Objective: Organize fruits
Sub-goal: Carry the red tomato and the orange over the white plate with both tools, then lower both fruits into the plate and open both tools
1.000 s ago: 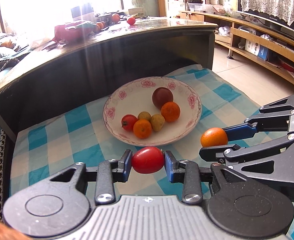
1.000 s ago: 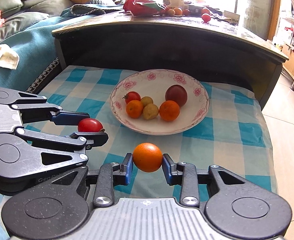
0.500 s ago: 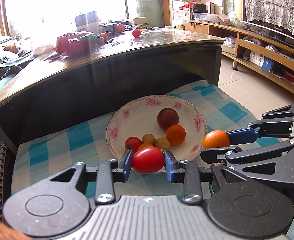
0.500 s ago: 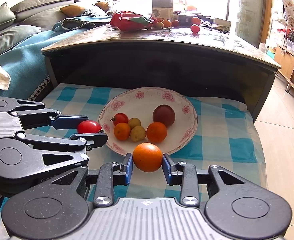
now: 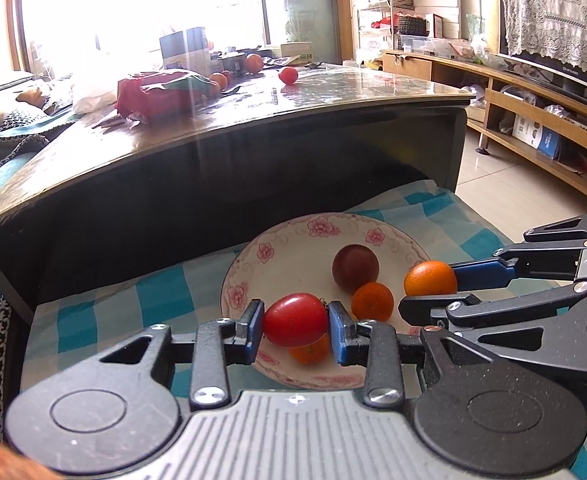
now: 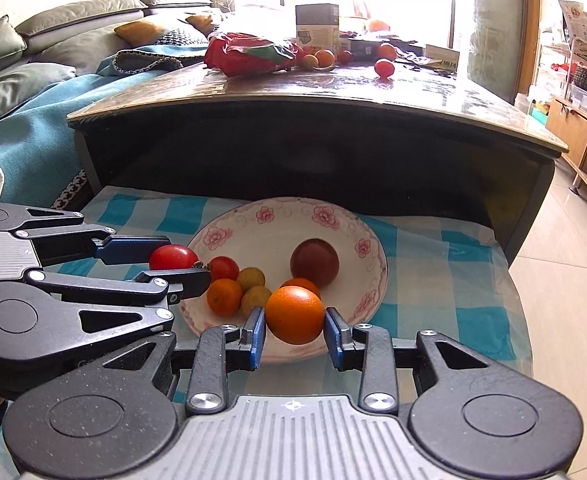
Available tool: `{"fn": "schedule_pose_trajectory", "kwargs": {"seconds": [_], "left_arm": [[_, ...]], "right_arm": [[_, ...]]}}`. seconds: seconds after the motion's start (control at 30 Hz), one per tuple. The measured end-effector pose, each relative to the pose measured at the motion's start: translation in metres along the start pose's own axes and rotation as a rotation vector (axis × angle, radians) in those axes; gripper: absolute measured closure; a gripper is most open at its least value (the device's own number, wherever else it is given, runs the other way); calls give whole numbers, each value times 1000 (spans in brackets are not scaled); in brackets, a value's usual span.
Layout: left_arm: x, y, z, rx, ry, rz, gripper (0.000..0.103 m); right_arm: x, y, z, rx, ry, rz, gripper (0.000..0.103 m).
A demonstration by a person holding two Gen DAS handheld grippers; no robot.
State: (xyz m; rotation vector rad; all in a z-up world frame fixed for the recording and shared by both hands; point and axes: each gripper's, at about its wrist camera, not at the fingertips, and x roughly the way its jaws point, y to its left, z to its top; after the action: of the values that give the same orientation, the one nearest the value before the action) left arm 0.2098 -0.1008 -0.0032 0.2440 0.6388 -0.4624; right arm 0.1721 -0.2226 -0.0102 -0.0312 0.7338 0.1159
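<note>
My left gripper is shut on a red tomato, held over the near left rim of a white plate with pink flowers. My right gripper is shut on an orange above the plate's near edge. Each gripper shows in the other's view: the right one with the orange, the left one with the tomato. On the plate lie a dark purple fruit, small oranges, a small tomato and yellowish fruits.
The plate rests on a blue and white checked cloth in front of a dark low table. On that table lie a red bag, a box and loose fruits. A sofa stands left, shelving right.
Both grippers, still holding their fruits, have moved forward from the cloth in front of the plate to above its near part. The plate's fruits have not moved.
</note>
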Motion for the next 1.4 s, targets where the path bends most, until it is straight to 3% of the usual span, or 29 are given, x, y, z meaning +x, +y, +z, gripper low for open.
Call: {"fn": "schedule_pose_trajectory", "kwargs": {"seconds": [0.53,1.4], "left_arm": [[34,8,19,-6,-21,17,61],[68,12,13,-18,-1,24,61]], "right_arm": [[26,-13,22,-16,-40,-25,75],[56,-24,19,14,-31,-2,75]]}}
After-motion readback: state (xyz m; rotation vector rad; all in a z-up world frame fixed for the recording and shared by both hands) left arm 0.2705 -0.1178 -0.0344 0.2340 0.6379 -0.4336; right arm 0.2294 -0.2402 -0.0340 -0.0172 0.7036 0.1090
